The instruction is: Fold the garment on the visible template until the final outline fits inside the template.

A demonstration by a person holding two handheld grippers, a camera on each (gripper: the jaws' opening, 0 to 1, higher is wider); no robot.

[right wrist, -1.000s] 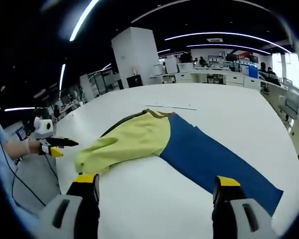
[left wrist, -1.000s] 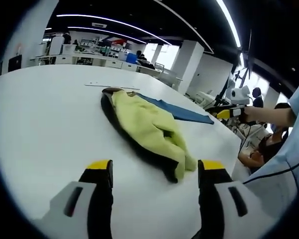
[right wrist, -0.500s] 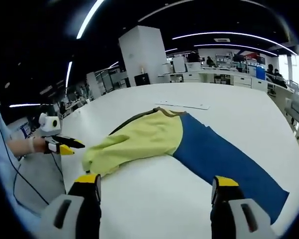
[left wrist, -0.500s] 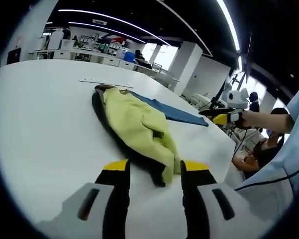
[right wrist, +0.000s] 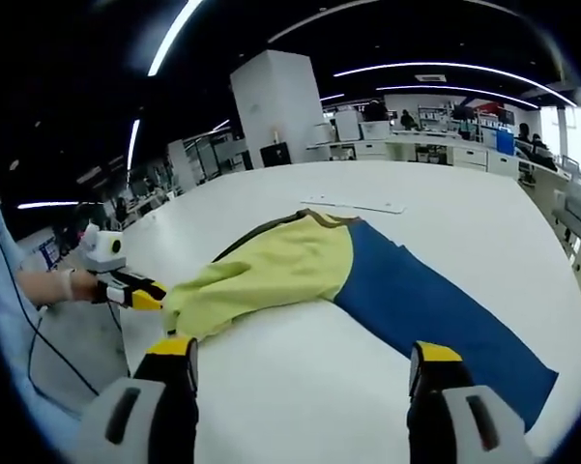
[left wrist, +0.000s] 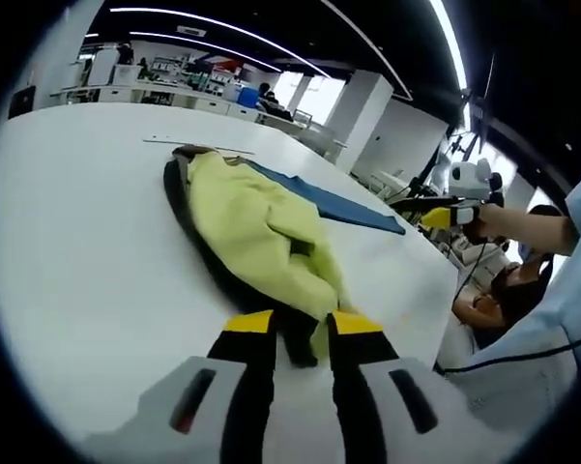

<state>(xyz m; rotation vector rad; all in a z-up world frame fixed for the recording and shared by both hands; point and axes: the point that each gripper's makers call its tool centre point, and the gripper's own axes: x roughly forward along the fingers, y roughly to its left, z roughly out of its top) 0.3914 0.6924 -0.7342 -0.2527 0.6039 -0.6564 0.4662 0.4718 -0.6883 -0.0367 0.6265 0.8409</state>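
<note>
Garment (left wrist: 261, 232) end between left gripper (left wrist: 302, 333) jaws, nearly closed.

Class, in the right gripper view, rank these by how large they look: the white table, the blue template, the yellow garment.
1. White table, clearly the largest.
2. Blue template and yellow garment look alike in area; part of the template is covered by the garment, so no ranking.

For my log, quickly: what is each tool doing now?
Left tool: shut on the garment end.
Right tool: open, holding nothing.
</note>
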